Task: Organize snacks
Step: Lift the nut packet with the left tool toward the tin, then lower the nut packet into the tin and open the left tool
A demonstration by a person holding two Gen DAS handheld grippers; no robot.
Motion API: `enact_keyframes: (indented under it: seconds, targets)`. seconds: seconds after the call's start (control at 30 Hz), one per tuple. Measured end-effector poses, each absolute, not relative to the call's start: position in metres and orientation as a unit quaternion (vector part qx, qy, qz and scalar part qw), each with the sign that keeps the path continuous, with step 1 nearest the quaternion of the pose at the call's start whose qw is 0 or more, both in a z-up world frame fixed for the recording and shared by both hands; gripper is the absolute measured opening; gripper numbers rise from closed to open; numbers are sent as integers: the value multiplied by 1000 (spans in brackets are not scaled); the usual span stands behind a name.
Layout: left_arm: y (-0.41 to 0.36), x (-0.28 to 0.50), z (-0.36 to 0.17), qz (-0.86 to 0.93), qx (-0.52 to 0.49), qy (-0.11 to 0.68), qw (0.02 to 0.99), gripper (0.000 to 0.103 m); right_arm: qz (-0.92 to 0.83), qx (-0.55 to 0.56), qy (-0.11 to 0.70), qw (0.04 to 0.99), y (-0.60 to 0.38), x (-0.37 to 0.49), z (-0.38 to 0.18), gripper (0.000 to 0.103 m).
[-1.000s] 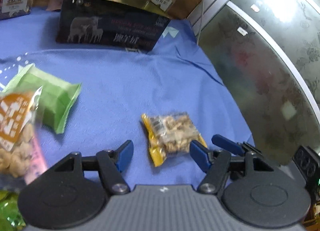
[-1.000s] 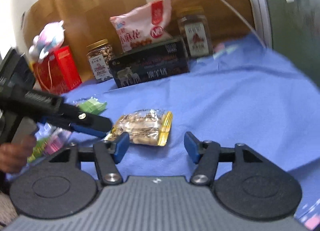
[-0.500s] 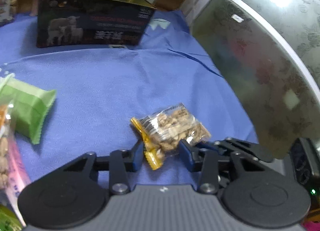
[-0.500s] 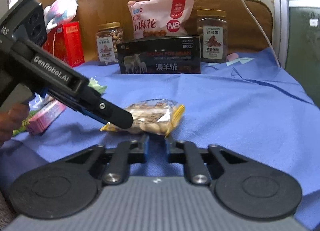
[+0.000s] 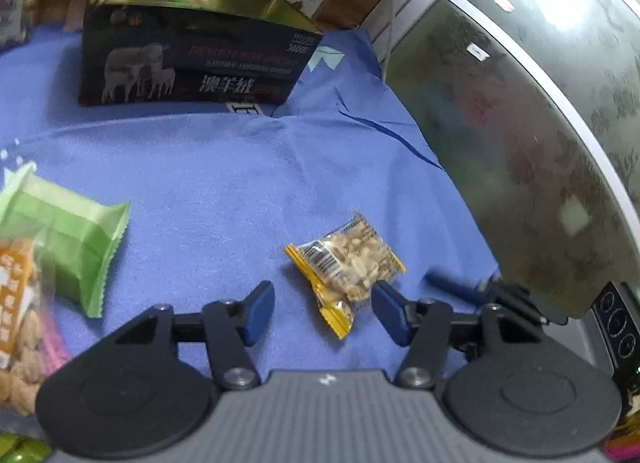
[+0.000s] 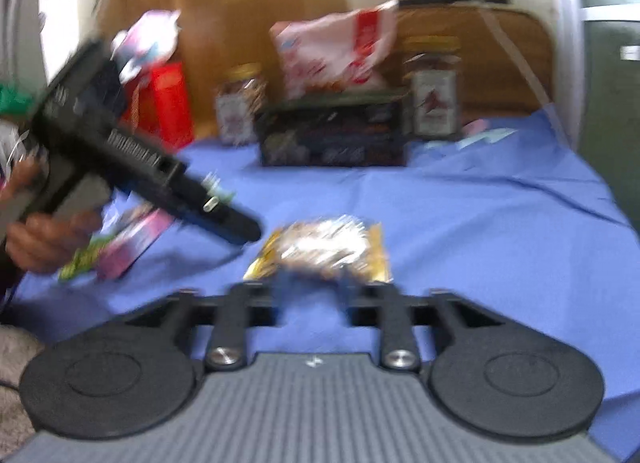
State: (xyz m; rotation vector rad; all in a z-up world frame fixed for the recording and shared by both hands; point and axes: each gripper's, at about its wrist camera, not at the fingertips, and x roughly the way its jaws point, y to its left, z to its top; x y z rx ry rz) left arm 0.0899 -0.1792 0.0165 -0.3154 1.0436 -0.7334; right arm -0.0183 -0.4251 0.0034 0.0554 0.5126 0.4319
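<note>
A small clear packet of nuts with yellow ends [image 5: 345,267] lies on the blue cloth [image 5: 224,183]. My left gripper [image 5: 323,313] is open, its blue fingertips either side of the packet's near end, not touching it. In the blurred right wrist view the same packet [image 6: 324,249] lies just beyond my right gripper [image 6: 312,291], whose fingers stand apart and open. The left gripper's body [image 6: 132,167] shows there at the left, held by a hand.
A green wrapped snack [image 5: 68,239] and an orange nut packet [image 5: 16,303] lie at the left. A dark box with sheep [image 5: 192,59], jars and a pink snack bag [image 6: 332,47] stand at the back. A dark glass panel [image 5: 520,123] borders the right.
My left gripper closed in around the packet half a second ago, then opened and drew back. My right gripper was shut half a second ago and is open now, close to the packet.
</note>
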Motion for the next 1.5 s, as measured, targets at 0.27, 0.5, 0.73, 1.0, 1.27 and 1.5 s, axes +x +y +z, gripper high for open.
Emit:
enact_keyframes:
  seconds: [0.27,0.5,0.73,1.0,1.27,1.5]
  targets:
    - [-198,96,9,-340,-140,486,793,51,232,-63,271,932,-402,23,-21,58]
    - [-186,91,33,-334,-106,456,818,38,228,-92,229,942,-376,18,-8,43]
    - [-167,125,84,-300,-104,374,871,39,218,-86,157,959,-354,68,29,43]
    - [-160,201,95,-203,-97,336,915,46,215,-57,160,962,-324,167,46,46]
    - [-136,211,82,-187,-127,354,907,55,205,-46,163,964,-315,171,37,60]
    - [-79,149,70,-182,-170,359,899,55,312,-19,215,925,-314,106,22,60]
